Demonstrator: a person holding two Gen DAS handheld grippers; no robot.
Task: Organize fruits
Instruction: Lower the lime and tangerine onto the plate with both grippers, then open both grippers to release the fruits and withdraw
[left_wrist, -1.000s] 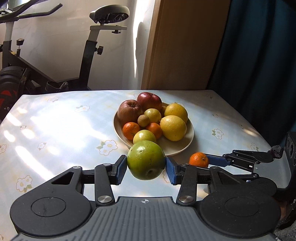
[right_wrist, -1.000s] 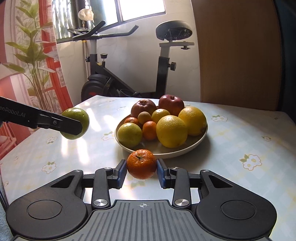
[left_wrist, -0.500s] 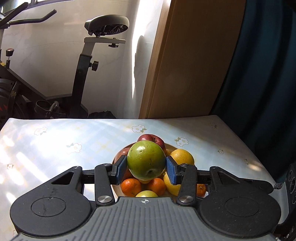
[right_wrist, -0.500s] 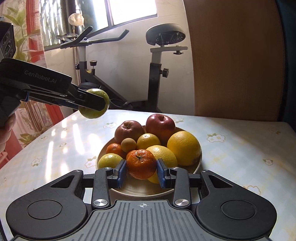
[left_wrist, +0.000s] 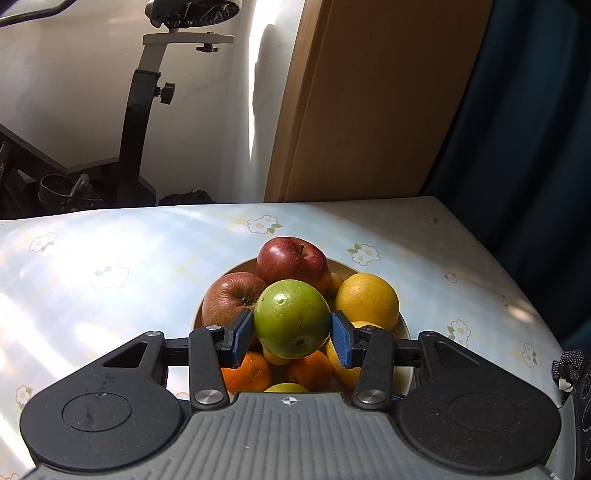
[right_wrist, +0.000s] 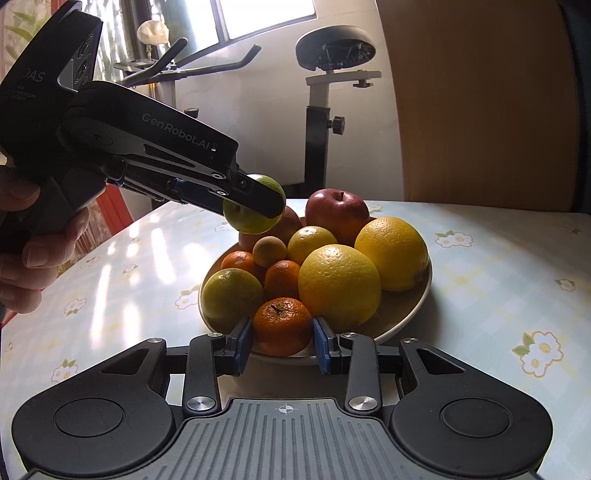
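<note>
Left wrist view: the left gripper (left_wrist: 291, 332) clamps a green apple (left_wrist: 291, 319) above the heaped plate (right_wrist: 410, 314); the right gripper (right_wrist: 282, 343) pinches a mandarin (right_wrist: 282, 326) at the near rim. Both are mid-delivery. Next comes lowering and release, probably into gaps; free room looks scarce, so fruit may roll onto the table (right_wrist: 498, 266).

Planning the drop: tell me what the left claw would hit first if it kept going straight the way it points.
Likely the red apples: the left claw, shut on the green apple, points down at the nearer red apple in the bowl. Depth is unclear.
</note>
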